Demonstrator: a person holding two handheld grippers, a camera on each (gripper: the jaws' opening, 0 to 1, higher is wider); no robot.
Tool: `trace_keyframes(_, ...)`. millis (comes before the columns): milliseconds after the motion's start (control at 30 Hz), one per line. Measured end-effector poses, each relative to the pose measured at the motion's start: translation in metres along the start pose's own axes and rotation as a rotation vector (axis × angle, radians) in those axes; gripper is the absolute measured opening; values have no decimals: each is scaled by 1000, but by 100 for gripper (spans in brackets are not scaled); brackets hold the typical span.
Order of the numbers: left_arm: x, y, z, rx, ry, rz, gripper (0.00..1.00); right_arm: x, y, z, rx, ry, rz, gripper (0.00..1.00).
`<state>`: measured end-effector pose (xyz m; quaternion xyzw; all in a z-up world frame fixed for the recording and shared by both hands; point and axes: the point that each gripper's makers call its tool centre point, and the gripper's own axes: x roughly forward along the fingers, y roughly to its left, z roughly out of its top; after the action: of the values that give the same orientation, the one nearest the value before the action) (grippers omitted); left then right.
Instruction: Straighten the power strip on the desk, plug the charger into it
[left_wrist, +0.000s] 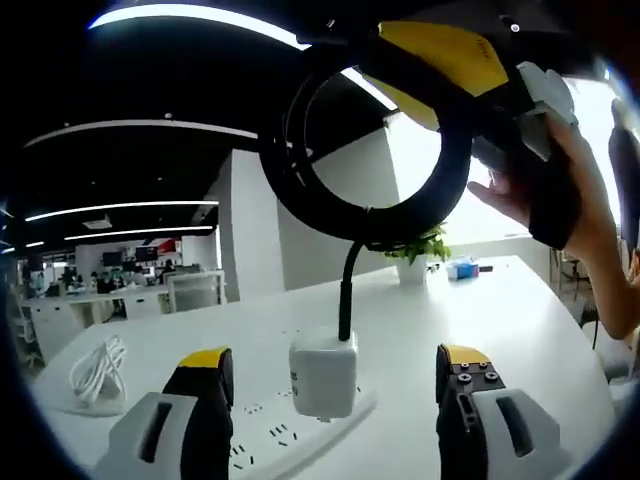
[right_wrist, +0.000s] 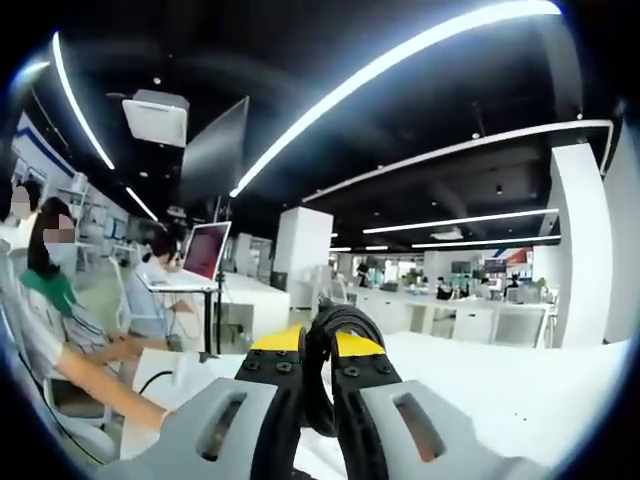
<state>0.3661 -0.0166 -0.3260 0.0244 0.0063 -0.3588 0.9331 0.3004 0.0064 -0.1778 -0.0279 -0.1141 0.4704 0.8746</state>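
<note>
Here, in my left gripper view, the white charger stands plugged into the power strip at lower centre on the white desk, between my left gripper's parted jaws. Its black cable loops to upper right, where my right gripper clamps it. A white coiled cord lies lower left.

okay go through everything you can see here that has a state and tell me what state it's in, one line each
charger: upright, plugged into the power strip.
power strip: lying flat on the white desk.
black cable: looped above the charger, pinched in the right gripper.
right gripper: shut on the black cable.
left gripper: open, jaws either side of the charger.
white cord: coiled on the desk.
</note>
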Motion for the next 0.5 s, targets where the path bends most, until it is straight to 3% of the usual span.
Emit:
trace_keyframes(200,2,0,-1,-6,7,-10,75,0,2,0,-4,-1,0,6)
trace_keyframes(500,1,1,-6,-22,23,-24,55,-1,0,-1,-5,-2,-1,6)
